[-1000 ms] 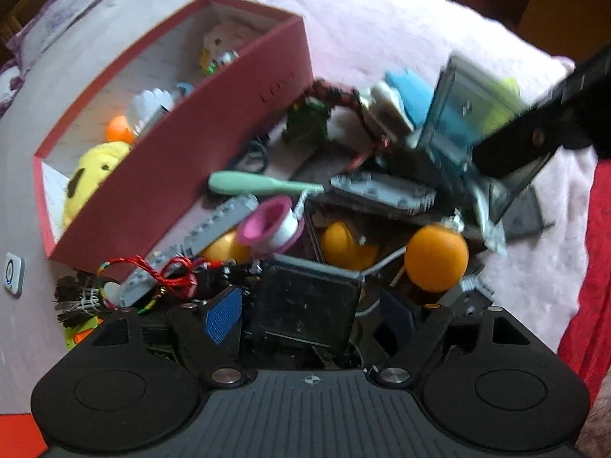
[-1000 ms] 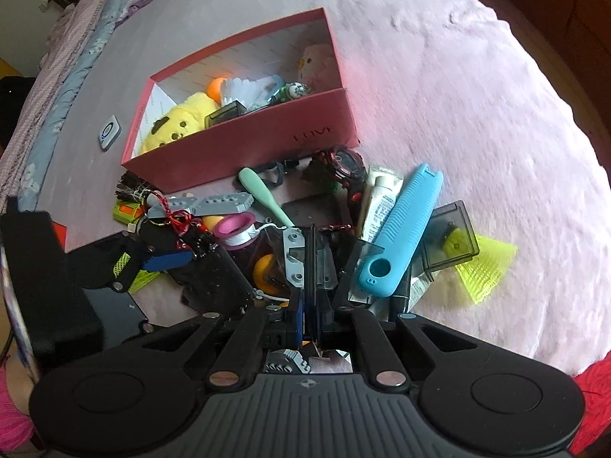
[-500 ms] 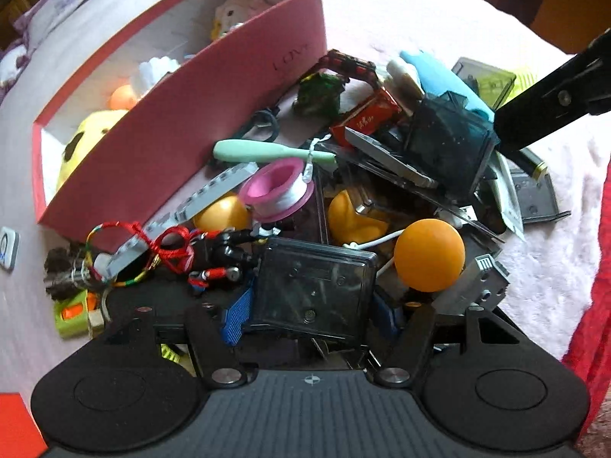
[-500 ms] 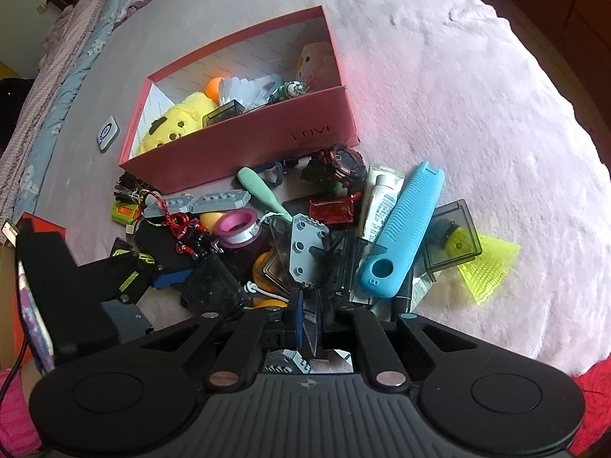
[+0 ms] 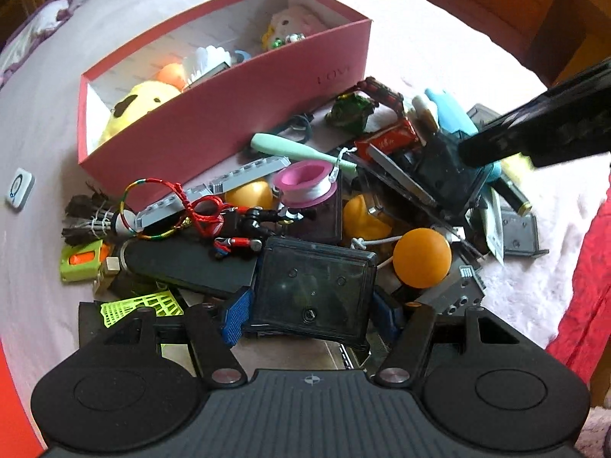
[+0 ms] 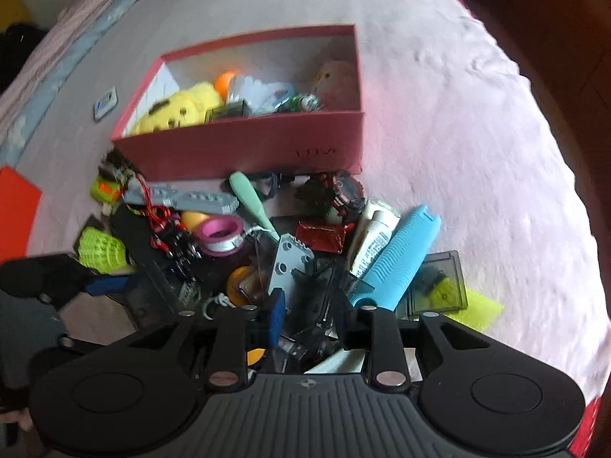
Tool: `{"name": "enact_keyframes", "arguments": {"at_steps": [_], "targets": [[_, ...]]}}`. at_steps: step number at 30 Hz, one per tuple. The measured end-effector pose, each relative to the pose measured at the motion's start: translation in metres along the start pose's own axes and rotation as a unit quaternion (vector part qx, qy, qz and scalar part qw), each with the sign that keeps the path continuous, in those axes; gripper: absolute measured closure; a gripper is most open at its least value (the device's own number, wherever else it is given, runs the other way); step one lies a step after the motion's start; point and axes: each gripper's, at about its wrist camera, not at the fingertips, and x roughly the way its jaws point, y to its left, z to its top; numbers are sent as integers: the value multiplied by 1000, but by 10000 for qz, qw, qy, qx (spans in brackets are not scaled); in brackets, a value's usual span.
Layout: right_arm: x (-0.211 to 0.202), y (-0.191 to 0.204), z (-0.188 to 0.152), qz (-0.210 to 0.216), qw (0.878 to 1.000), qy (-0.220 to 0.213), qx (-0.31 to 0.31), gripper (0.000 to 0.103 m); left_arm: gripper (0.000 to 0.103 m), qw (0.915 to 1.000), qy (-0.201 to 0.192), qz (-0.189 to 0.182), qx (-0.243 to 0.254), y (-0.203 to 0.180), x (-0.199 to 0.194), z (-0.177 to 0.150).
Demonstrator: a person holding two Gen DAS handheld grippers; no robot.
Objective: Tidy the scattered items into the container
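The left tongs (image 5: 311,318) pinch a smoky dark transparent box (image 5: 313,286) between their blue pads, one pad on each side wall, with the box's flat face turned to the camera. To the left of these tongs lie a neon yellow mesh piece (image 5: 143,305) and a green and orange gadget (image 5: 82,261); a little ahead of them sits a long black flat object (image 5: 191,263) with a red cord bracelet (image 5: 168,206) draped over a grey toy brick strip (image 5: 229,183). Straight ahead is a pink spool (image 5: 305,187) and a mint green handle (image 5: 290,149). Just to the right of the held box rests an orange ball (image 5: 422,257). Far ahead and to the left stands the red container (image 5: 244,114), open at the top, with a yellow plush toy (image 5: 141,105) and other small things already inside.

The right tongs (image 6: 311,313) are opening over the middle of the heap on the pink blanket (image 6: 477,152). Their fingers (image 6: 275,315) straddle a jumble of dark clear plastic pieces, and I cannot tell whether the pads touch any of them. A grey toy plate (image 6: 288,263) stands just ahead of the left finger. To the right of these tongs lie a blue ribbed case (image 6: 401,255), a white tube (image 6: 372,240) beside it, and another smoky box (image 6: 439,286) on a neon yellow sheet (image 6: 485,307).
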Motion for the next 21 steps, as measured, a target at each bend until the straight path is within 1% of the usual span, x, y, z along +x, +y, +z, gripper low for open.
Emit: {"name": "enact_keyframes", "arguments": {"at_steps": [7, 11, 12, 13, 14, 16, 17, 18, 21], "targets": [[26, -6, 1, -73, 9991, 326, 254, 71, 39, 9992, -72, -59, -401, 7, -7, -3], [31, -5, -3, -39, 9992, 307, 263, 70, 39, 9985, -129, -57, -524, 13, -10, -3], [31, -5, -4, -28, 9992, 285, 268, 74, 39, 9984, -147, -55, -544, 13, -11, -2], [32, -4, -4, -66, 9993, 258, 268, 82, 39, 9983, -166, -54, -564, 14, -13, -2], [31, -5, -4, -81, 9993, 231, 281, 87, 39, 9981, -185, -52, -583, 15, -14, -2], [27, -6, -4, -31, 9992, 170, 360, 90, 39, 9978, -229, -49, -612, 16, -18, -1], [23, -7, -4, 24, 9990, 135, 419, 94, 39, 9977, -253, -48, -623, 17, -20, -1], [19, -8, -4, 56, 9989, 93, 452, 96, 39, 9976, -278, -47, -633, 17, -22, 0], [5, -7, -2, 101, 9988, -49, 480, 98, 39, 9971, -366, -46, -671, 19, -29, 2]]}}
